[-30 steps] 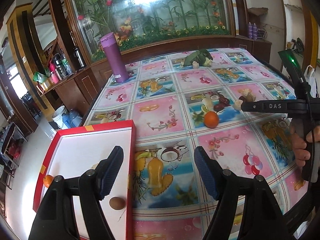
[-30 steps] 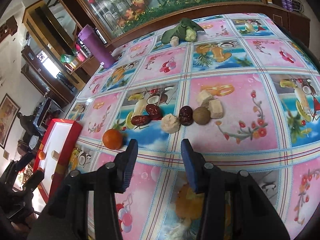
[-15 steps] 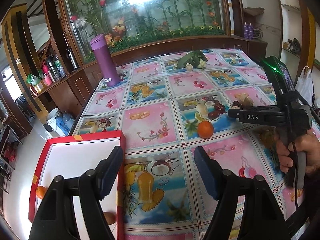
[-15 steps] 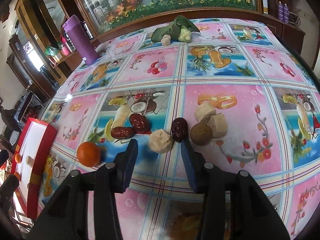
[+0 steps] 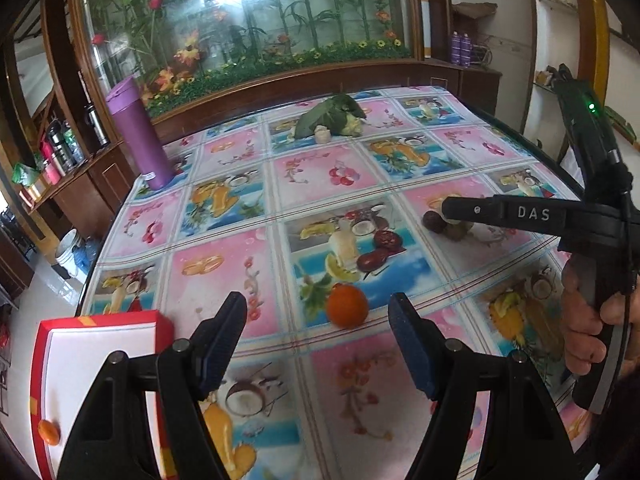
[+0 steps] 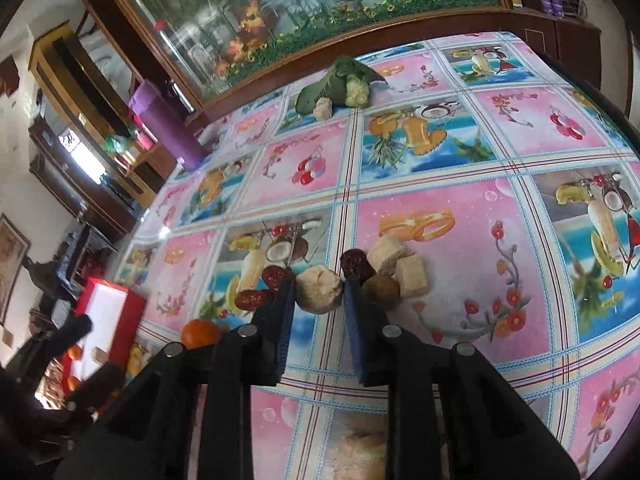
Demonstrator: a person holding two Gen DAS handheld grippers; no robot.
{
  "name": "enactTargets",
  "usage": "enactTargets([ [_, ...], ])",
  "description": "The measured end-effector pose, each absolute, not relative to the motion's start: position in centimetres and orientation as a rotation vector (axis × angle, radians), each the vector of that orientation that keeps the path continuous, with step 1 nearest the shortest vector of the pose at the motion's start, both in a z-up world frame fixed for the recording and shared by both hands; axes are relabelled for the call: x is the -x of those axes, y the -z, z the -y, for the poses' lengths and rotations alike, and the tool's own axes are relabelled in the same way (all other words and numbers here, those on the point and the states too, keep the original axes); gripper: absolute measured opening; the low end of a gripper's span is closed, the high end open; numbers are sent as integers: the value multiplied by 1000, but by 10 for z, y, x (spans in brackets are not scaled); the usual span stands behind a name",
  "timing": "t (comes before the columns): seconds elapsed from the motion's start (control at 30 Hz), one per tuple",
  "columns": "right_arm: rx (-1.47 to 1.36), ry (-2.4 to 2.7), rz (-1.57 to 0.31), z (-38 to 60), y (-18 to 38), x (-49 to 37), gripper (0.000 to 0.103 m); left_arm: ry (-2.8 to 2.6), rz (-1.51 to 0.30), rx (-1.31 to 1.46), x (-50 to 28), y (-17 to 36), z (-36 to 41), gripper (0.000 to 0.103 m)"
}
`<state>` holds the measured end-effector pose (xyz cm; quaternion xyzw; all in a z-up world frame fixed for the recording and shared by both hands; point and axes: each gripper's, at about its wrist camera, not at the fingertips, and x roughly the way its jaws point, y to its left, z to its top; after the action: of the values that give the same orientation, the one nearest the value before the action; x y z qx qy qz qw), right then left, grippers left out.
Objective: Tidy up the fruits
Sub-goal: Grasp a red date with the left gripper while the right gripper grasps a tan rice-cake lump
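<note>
Between the right tongs [image 6: 319, 294]: the beige chunk [image 6: 319, 289].

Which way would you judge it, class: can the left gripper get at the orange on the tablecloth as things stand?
Probably yes: the left gripper is open, and the orange lies just ahead between its fingers with nothing between.

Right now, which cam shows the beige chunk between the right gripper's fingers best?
Right wrist view: the beige chunk sits unobstructed between the right gripper fingers. In the left wrist view, the right gripper arm hides nearly all of it.
</note>
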<state>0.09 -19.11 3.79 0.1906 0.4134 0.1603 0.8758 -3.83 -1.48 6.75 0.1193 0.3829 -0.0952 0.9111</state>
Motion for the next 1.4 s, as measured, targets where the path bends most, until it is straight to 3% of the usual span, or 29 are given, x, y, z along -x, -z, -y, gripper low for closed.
enactTargets([
  [0.17, -522, -287, -785, 218, -49, 3, 27, 263, -843, -263, 8, -52, 39, 73],
  [0.33, -611, -235, -760, 238, -49, 3, 27, 312, -902, -298, -13, -35, 58, 58],
  [0.4, -630, -228, -756, 243, -49, 4, 27, 319, -932, -307, -20, -28, 63, 46],
  [0.53, -655, -225, -755, 248, -47, 2, 27, 332, -963, -310, -28, -20, 68, 39],
  [0.7, -673, -216, -750, 252, -47, 2, 27, 372, -999, -286, -32, -13, 68, 16],
  [1.03, -647, -195, -735, 250, -48, 3, 27, 377, -965, -254, -26, -23, 66, 15],
  [1.4, -626, -183, -717, 251, -51, 5, 27, 318, -796, -190, 29, -82, 30, 15],
])
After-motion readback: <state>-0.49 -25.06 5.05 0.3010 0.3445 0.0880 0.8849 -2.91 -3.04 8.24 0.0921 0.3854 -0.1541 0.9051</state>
